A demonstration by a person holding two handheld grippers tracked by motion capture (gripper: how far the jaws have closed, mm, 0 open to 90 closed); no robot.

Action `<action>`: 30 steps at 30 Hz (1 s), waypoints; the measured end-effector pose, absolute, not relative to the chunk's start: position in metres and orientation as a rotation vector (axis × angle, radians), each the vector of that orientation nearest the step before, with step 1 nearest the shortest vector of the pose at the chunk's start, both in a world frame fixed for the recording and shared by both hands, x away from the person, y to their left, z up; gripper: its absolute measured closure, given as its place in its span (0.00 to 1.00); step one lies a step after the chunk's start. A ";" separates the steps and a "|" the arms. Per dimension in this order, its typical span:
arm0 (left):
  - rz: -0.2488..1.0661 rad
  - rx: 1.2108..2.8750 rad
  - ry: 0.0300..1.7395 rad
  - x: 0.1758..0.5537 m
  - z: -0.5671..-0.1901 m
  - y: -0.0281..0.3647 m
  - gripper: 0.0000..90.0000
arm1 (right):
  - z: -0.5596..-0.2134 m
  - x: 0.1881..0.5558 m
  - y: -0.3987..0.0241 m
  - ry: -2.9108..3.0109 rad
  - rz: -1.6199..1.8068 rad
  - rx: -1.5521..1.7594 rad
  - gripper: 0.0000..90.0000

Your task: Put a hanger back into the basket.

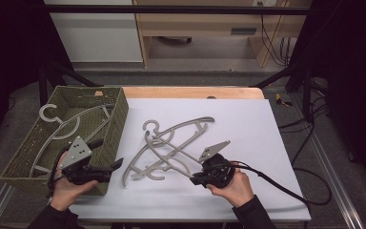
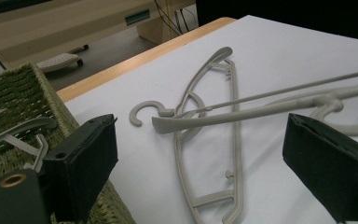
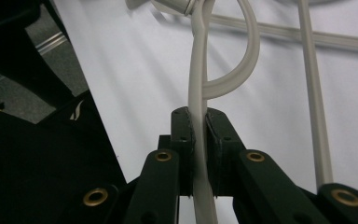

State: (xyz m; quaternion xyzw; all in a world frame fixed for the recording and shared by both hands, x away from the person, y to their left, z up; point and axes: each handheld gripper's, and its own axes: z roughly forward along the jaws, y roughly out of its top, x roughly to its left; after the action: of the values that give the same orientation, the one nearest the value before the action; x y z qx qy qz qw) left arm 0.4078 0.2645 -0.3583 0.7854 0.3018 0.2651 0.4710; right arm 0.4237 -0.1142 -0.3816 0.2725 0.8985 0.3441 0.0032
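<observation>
We see right gripper (image 1: 196, 180) jaws clenched on arm of upper hanger (image 1: 171, 155), lifted end raised off white surface (image 1: 248, 129). Its long axis runs from our right jaws up-left toward basket (image 1: 116, 121). Left gripper (image 1: 116, 165) nearer basket, jaws released, free hanger end (image 2: 165, 125) just ahead between them (likely handover). Second hanger (image 1: 183, 130) lies beneath.

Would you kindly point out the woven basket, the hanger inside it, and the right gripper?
woven basket (image 1: 116, 121), high view, right wall.
hanger in basket (image 1: 49, 113), high view, hook.
right gripper (image 3: 199, 140), right gripper view, between the fingertips.
</observation>
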 end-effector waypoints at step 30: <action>0.728 2.362 0.216 0.417 -0.375 0.189 0.38 | -0.357 0.416 -0.131 2.933 1.289 0.604 0.92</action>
State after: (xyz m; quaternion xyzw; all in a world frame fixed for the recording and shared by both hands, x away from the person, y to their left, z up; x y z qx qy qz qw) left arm 0.4171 0.1887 -0.3746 0.9006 0.0825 0.2776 0.3242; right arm 0.4163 -0.1309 -0.3570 0.1851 0.8980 0.3947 -0.0591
